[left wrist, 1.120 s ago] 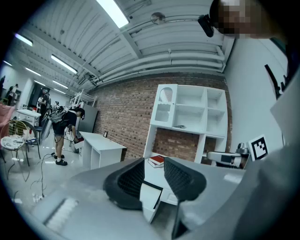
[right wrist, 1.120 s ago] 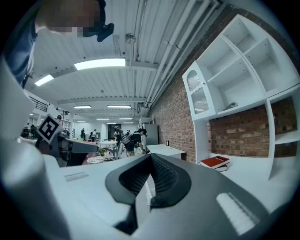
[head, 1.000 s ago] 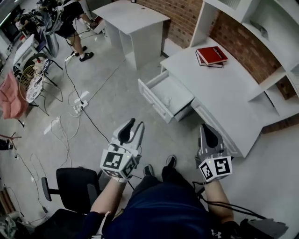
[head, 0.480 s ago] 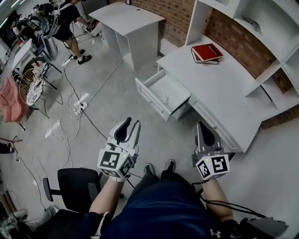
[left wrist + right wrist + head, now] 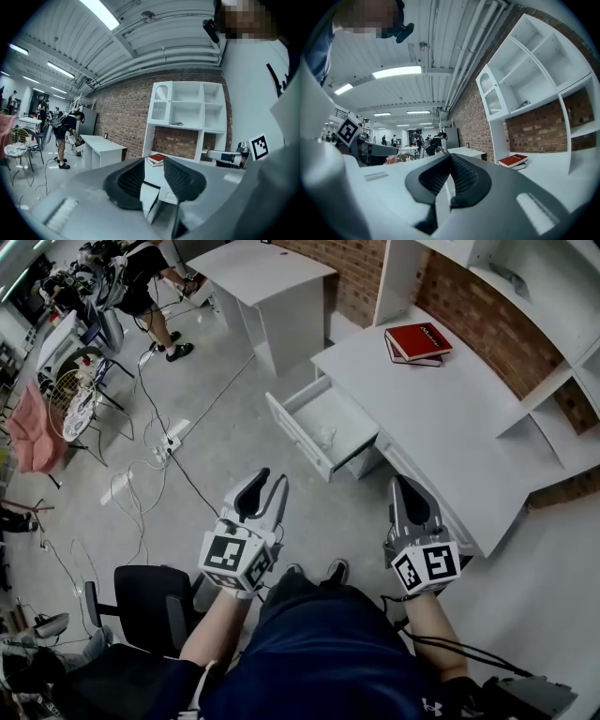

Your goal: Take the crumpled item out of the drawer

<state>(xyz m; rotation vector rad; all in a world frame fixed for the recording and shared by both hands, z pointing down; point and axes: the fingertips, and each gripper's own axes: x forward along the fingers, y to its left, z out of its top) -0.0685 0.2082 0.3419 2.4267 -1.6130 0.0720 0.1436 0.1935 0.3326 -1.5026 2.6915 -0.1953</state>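
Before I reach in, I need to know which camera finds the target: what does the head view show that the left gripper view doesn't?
Only the head view: the inside of the open drawer, with the white crumpled item lying in it. Only the left gripper view: the ceiling lights and a straight look through the left gripper, its jaws apart with nothing between them. Both: the red book on the white desk.

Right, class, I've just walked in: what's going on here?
A person holding a gripper in each hand stands before a white desk. Its drawer is pulled open, with a small crumpled white item lying inside. The left gripper has its jaws apart, the right gripper has them together; both are empty and short of the drawer. The item is not yet taken out.
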